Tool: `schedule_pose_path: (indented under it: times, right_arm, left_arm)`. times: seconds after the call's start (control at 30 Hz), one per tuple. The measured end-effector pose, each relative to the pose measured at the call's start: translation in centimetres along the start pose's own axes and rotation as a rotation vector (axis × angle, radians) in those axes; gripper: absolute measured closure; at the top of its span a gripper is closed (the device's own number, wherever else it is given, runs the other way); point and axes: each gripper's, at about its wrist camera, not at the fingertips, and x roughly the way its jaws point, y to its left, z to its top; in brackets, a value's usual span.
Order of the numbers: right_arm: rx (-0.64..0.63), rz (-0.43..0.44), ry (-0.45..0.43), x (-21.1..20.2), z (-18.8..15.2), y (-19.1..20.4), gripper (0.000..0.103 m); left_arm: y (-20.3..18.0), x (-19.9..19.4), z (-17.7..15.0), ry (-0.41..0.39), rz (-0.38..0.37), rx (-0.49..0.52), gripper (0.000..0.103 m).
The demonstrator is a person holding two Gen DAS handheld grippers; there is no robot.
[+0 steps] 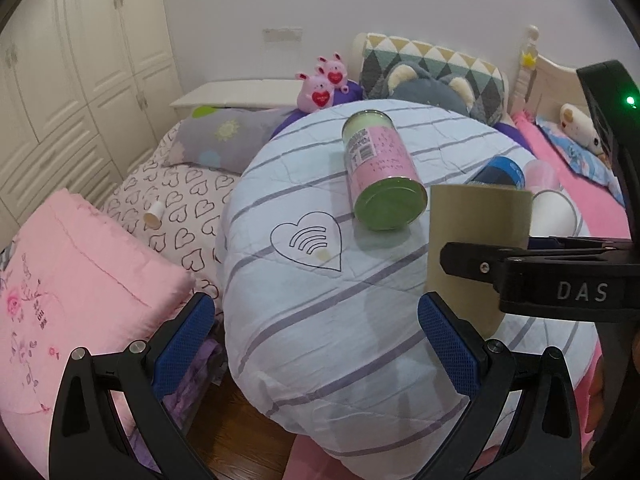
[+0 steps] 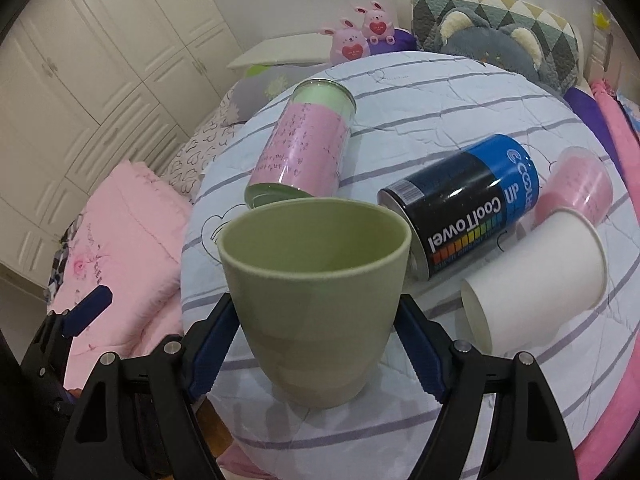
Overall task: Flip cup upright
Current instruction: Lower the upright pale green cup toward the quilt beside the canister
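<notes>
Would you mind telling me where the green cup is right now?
The green cup stands upright between the right gripper's fingers, centre of the right wrist view, just in front of the pink can.

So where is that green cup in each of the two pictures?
Left wrist view: the green cup stands at centre right, seen side-on, with the right gripper reaching in across it.
Right wrist view: it stands upright at bottom centre, mouth up, between the right gripper's blue pads.
Shared landmark: the pink-and-green canister lying on its side just behind the cup.

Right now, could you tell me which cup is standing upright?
The green cup, between the right gripper's fingers, opening up; the white cup and pink cup lie sideways.
</notes>
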Motion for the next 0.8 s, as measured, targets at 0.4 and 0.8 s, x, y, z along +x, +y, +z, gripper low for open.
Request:
schedule_pose_path:
  times: [0.4,0.8]
  right_arm:
    - [0.005,0.042,0.026,2.2,-0.3,-0.5,0.024]
    - [0.077,0.211,0.085,3.3,0.2,-2.8,0.024]
  left_arm:
    - [-1.1,2.2,0.9,0.034,-0.007,0.019,0.000]
    - [-1.7,3.0,1.2,0.059,-0.010,0.044,0.000]
